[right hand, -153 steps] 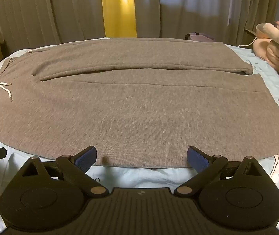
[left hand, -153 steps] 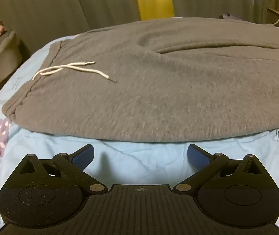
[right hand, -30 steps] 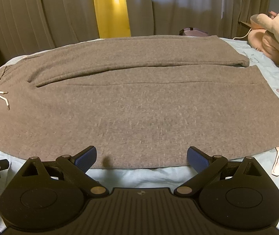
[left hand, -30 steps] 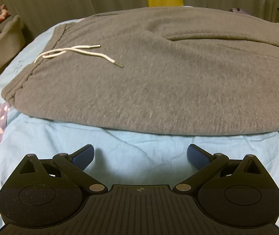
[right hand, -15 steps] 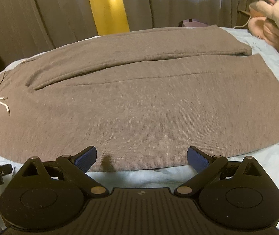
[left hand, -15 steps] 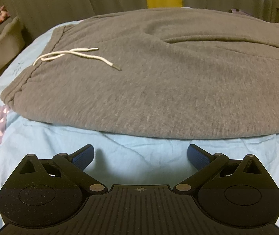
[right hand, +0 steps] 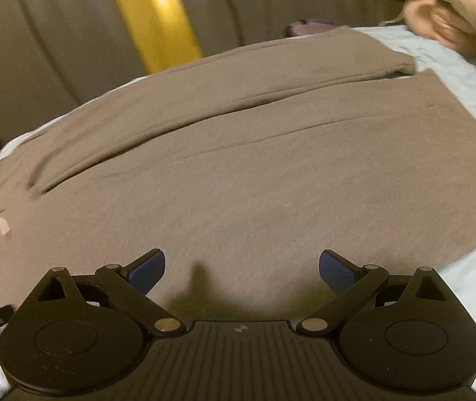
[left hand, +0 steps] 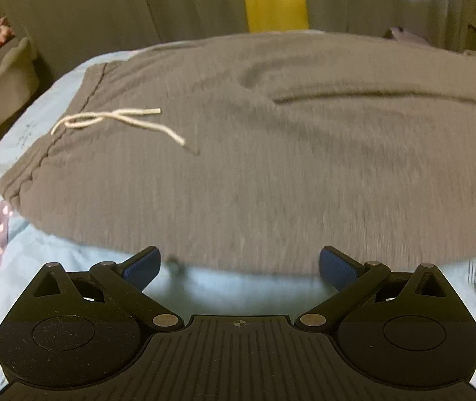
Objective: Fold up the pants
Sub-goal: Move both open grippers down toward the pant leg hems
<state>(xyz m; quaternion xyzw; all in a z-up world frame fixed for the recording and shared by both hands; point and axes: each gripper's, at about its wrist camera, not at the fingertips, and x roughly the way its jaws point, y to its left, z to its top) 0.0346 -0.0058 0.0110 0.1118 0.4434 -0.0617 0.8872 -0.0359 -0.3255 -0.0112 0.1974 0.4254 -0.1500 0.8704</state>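
The grey knitted sweatpants [left hand: 271, 173] lie spread flat on the bed's light blue printed sheet [left hand: 71, 267], waistband to your left with its white drawstring [left hand: 117, 120] loose on top, legs running right. Both your left gripper [left hand: 239, 264] and right gripper [right hand: 241, 267] have their fingers spread wide, holding nothing, poised at the near edge of the fabric. Expect soft, limp, fairly thick cloth that sags and drags on the sheet. Pinch the near hem, catching both layers: left by the waistband corner, right toward the cuff.
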